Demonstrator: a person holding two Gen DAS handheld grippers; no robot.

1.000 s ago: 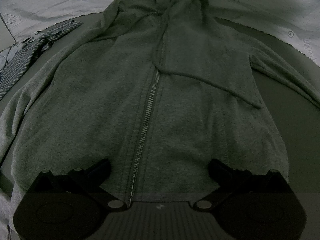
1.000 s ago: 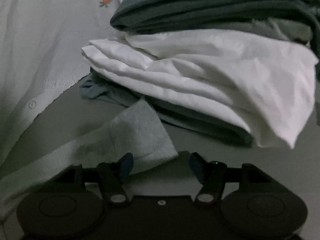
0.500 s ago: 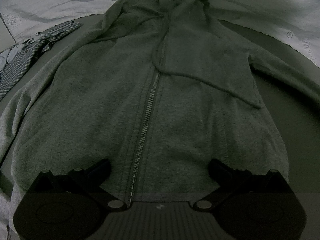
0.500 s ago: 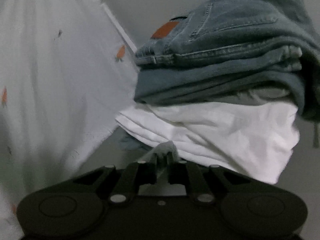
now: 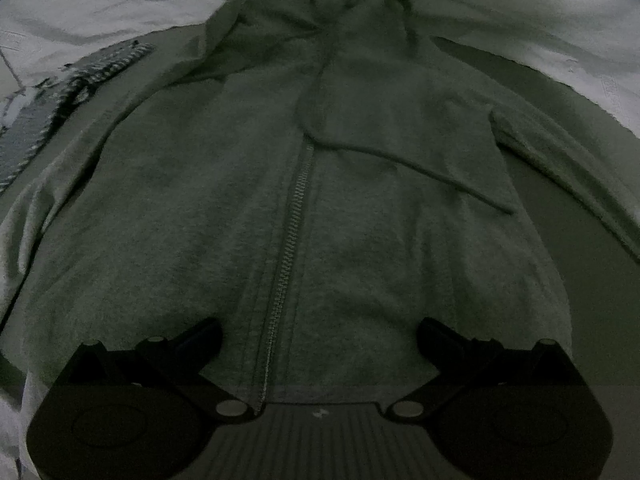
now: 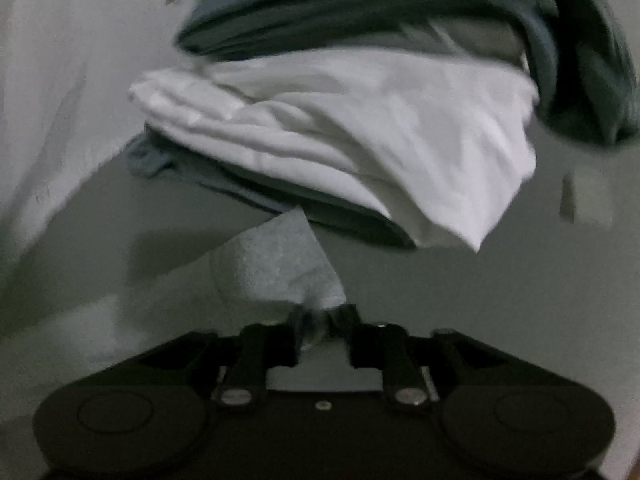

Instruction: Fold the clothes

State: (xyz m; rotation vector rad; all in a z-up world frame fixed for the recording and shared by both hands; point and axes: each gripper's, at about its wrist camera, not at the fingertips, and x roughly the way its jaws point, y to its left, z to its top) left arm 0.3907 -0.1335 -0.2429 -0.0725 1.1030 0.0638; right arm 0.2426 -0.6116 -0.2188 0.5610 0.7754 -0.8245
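A soft, floppy grey hoodie (image 5: 320,208) lies flat. The left gripper (image 5: 320,332) hovers released over its hem; the right gripper (image 6: 320,320) pinches the sleeve cuff (image 6: 276,264), a good handhold.

Hoodie (image 5: 224,216): grey, zip-front, lying flat and front-up, hood at the far end, hem nearest the camera
Zipper (image 5: 290,240): closed up the middle; drawstring (image 5: 404,162) trailing across the chest
Sleeve (image 5: 560,160): stretched outward to the side
Cuff (image 6: 280,264): grey, lifted off the surface, its end pinched between closed fingers
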